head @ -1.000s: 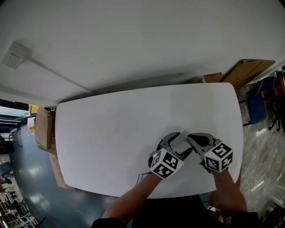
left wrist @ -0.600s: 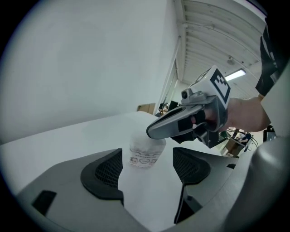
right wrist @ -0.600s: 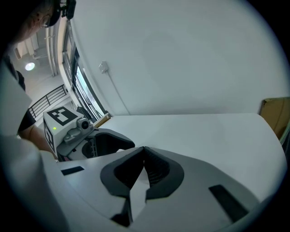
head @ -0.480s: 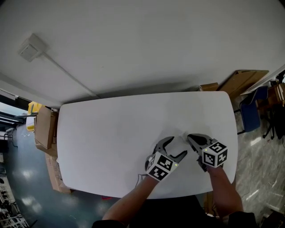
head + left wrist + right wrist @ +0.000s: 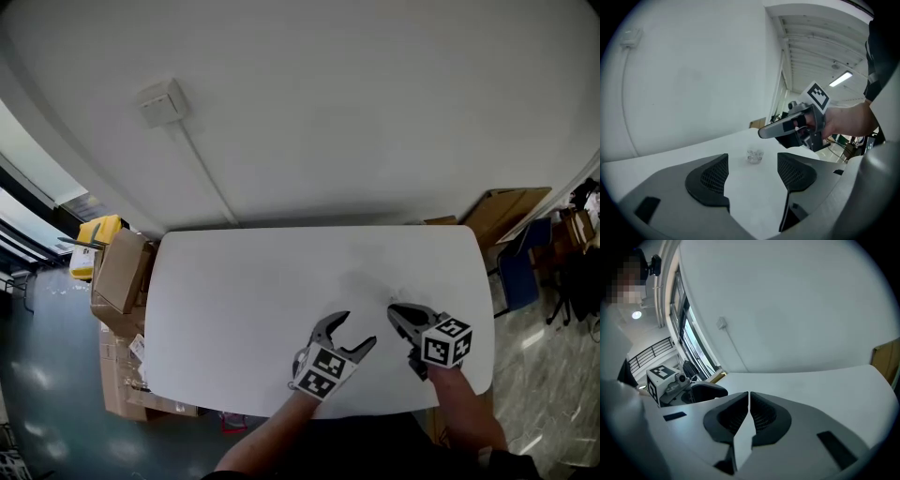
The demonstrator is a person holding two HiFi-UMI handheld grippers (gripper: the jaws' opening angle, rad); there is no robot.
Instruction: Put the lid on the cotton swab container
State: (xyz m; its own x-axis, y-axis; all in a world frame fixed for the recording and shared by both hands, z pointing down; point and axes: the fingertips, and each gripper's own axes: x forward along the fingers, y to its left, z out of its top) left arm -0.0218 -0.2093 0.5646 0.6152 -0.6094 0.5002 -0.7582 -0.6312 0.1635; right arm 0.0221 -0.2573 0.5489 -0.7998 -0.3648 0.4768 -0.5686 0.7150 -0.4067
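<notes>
Ahead of my left claw (image 5: 752, 171), well past its tips and framed in the gap between its jaws, the cotton swab container (image 5: 754, 155) stands on the white counter (image 5: 234, 300) (too small from here for me to make out its top). That claw gapes wide with nothing gripped, though its jaws have just been closing a little. To its right, my right claw (image 5: 394, 310) hangs above the counter, jaws pressed together on nothing, its tip up and to the right of the container.
</notes>
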